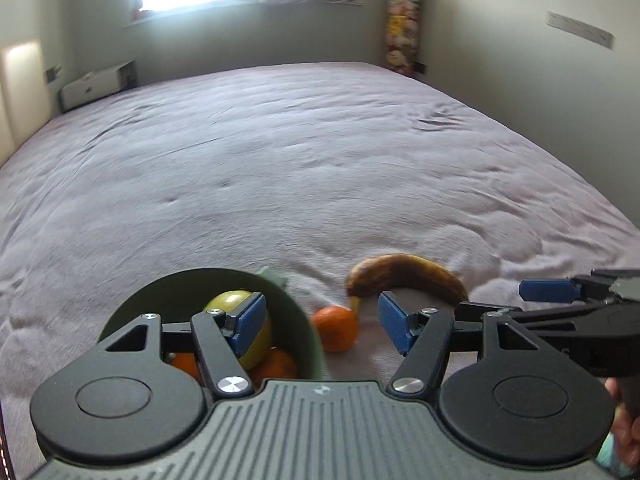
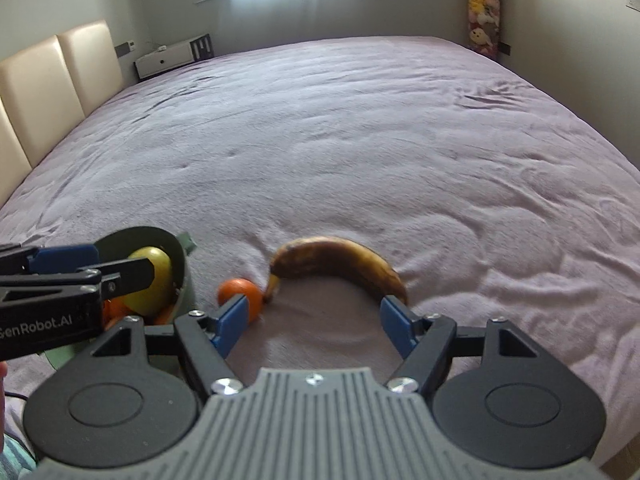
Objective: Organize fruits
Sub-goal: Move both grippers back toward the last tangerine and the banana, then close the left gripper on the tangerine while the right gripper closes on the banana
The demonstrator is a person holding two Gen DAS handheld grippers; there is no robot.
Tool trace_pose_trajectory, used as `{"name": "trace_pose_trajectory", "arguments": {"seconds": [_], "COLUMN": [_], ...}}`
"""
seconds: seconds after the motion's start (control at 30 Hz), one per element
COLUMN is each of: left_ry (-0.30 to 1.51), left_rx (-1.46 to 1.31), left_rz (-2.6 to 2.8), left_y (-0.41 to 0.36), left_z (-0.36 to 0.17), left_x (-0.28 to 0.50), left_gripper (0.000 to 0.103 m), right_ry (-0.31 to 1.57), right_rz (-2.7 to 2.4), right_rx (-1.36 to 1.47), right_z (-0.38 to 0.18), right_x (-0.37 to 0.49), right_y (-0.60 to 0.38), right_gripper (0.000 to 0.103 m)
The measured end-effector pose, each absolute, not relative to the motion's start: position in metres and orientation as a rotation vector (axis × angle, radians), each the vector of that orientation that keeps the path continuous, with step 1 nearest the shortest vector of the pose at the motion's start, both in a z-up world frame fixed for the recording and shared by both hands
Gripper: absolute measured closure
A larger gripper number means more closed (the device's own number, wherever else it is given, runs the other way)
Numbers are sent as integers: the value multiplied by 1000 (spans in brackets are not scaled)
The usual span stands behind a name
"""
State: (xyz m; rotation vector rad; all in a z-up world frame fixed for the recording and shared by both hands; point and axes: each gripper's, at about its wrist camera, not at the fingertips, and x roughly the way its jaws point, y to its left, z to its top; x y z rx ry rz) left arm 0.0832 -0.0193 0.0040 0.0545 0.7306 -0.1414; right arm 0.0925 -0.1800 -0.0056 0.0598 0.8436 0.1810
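Both grippers spread wide, holding nothing. Orange [image 2: 240,294] and banana [image 2: 340,262] lie on the bed, just beside the green bowl [image 1: 308,332]. Right gripper [image 2: 314,318] should centre on one fruit, then close gently: banana looks soft.

We have two wrist fisheyes, both low over the bed [image 1: 320,160], facing the far window wall. Left view sits close above the green bowl [image 1: 296,300]; right view sits just beside it, nearer the banana [image 2: 340,264]. Both share bowl, orange [image 1: 335,328], banana, and each catches the other gripper at its edge.
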Motion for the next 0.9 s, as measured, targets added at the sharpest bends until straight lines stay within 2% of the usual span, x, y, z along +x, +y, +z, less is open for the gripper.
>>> {"name": "trace_pose_trajectory", "arguments": {"seconds": [0.17, 0.27, 0.47, 0.9], "left_ry": [716, 708, 713, 701], "left_rx": [121, 160, 229, 601], "left_rz": [-220, -240, -234, -150], "left_y": [-34, -42, -56, -104], "left_z": [-5, -11, -26, -70], "left_x": [79, 79, 81, 90], "left_gripper": [28, 33, 35, 35], "right_ry": [860, 876, 883, 918], "right_rz": [154, 154, 154, 115], "right_rx": [70, 75, 111, 187], "right_z": [-17, -24, -32, -59], "right_x": [95, 99, 108, 133], "right_y": [-192, -196, -201, -211], "right_gripper": [35, 44, 44, 44]}}
